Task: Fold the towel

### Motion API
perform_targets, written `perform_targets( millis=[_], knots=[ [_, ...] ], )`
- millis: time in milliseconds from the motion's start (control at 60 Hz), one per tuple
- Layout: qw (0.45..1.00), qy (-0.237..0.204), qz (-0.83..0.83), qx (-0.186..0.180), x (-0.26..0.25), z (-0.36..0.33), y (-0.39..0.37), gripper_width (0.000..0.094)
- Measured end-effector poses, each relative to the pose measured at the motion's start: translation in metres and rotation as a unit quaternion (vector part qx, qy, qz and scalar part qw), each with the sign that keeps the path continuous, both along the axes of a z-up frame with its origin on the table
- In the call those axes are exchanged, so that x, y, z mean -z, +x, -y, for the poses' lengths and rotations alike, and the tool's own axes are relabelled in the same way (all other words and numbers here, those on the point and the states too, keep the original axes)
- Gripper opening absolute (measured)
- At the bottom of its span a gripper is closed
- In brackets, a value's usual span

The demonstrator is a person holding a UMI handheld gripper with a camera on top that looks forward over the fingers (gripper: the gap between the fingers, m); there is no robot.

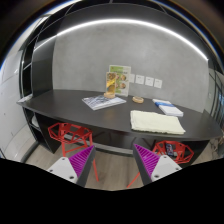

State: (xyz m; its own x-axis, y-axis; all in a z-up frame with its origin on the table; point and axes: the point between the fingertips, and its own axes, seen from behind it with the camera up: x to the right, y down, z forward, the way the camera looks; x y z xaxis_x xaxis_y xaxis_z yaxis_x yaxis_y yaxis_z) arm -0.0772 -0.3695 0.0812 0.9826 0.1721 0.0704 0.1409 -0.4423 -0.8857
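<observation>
A pale cream towel [157, 122] lies folded flat near the front edge of a dark table [70, 103], to the right. My gripper [113, 158] is well back from the table and below its edge, with nothing between the fingers. The purple pads [82, 157] stand wide apart, so the gripper is open. The towel is beyond the fingers, ahead and to the right.
On the table lie a magazine [104, 101], an upright picture card [118, 81], a small brown object [138, 100] and a blue-white item [168, 108]. Red wire stools [70, 133] stand under the table, left and right [172, 150]. A wall with sockets [146, 81] is behind.
</observation>
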Motion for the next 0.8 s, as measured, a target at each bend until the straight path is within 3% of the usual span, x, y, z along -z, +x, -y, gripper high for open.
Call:
perform_targets(
  millis=[300,500,800],
  knots=[
    [1.000,0.001,0.013,0.015,0.006,-0.046,0.034,0.0775],
    [1.000,0.010,0.008,0.008,0.026,-0.136,0.047,0.0773],
    [0.999,-0.028,0.022,-0.008,0.088,-0.270,0.083,0.0653]
  ],
)
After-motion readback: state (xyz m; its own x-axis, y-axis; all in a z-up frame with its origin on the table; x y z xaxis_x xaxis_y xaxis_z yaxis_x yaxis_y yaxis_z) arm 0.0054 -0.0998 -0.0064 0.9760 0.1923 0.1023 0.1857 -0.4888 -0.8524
